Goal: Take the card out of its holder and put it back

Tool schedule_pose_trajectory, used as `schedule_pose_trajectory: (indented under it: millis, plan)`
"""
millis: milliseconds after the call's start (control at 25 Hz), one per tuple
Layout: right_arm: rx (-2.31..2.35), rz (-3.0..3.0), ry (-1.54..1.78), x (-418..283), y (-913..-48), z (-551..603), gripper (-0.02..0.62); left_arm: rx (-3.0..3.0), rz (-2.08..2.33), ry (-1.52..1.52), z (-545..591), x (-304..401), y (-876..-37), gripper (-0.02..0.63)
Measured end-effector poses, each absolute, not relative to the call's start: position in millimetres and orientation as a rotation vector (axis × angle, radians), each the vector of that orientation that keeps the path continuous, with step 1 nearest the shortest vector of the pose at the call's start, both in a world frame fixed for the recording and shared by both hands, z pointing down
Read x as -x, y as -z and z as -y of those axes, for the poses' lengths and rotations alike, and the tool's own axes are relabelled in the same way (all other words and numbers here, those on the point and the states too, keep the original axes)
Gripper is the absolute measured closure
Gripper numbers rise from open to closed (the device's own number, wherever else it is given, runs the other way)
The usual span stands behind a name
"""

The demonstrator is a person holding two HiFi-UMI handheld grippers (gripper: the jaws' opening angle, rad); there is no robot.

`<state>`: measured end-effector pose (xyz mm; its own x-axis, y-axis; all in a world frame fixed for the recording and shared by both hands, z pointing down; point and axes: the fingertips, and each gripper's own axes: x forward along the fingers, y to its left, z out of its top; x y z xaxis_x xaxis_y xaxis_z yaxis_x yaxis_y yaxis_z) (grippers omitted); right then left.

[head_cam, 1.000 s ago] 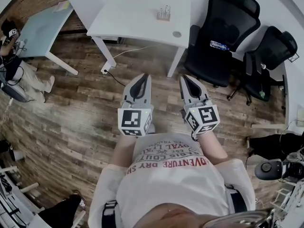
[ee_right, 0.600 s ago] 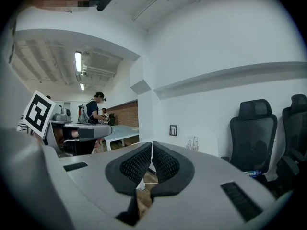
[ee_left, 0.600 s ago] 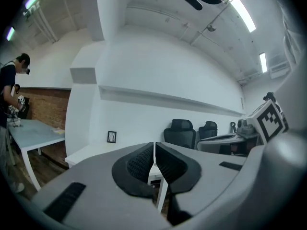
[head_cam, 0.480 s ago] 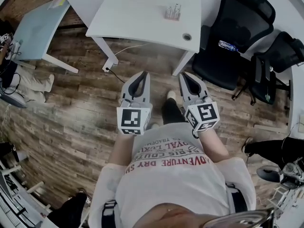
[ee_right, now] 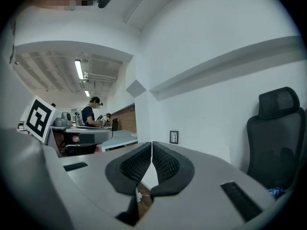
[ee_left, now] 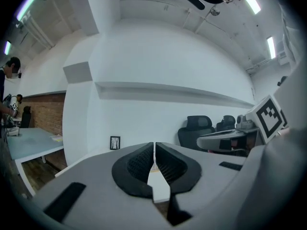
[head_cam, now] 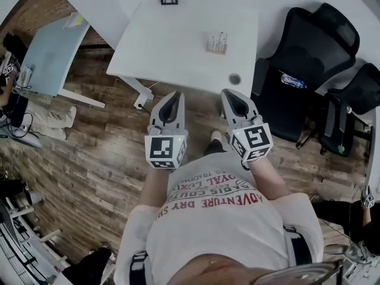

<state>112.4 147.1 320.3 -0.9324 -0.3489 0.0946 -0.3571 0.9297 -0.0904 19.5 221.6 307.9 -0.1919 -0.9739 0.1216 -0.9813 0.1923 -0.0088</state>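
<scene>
Both tools are closed and empty: left tool (head_cam: 171, 97), right tool (head_cam: 233, 95). The card (head_cam: 220, 39) stands upright in its holder (head_cam: 216, 50) on the white table (head_cam: 172, 46), well ahead of you. It's nearer your right tool's line.

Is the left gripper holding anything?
No, the left gripper has its jaws shut tight together, with nothing between them.
</scene>
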Motion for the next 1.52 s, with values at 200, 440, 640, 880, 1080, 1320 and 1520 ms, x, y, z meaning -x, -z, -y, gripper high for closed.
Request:
schedule_pose_trajectory:
  millis: [200,440,640,880,1080,1320,1520]
  plan:
    - [-0.502,3.005,-0.153,-100,-320,-66,0.569,-1.888,2.372,-0.094,-141,1,-316,0.572]
    - [-0.547,2.954,-0.223,-98,-340,16,0.569,-1.915,2.288,-0.125,-59,4,-337,0.572]
    - [-0.535,2.906,-0.285,-82,-363,44,0.569,-1.975,2.22,-0.206,-21,15,-362,0.572]
    - [-0.613,2.837,-0.305,-54,-382,75,0.569,-2.014,2.058,-0.088,18,48,-385,0.573]
    - [-0.713,2.78,-0.362,-32,-398,98,0.569,-2.067,1.908,-0.052,42,80,-410,0.572]
    - [-0.849,2.698,-0.436,-18,-428,120,0.569,-2.143,1.689,-0.155,69,99,-452,0.572]
    - [-0.969,2.597,-0.476,-15,-457,127,0.569,-2.179,1.494,-0.201,88,114,-487,0.551]
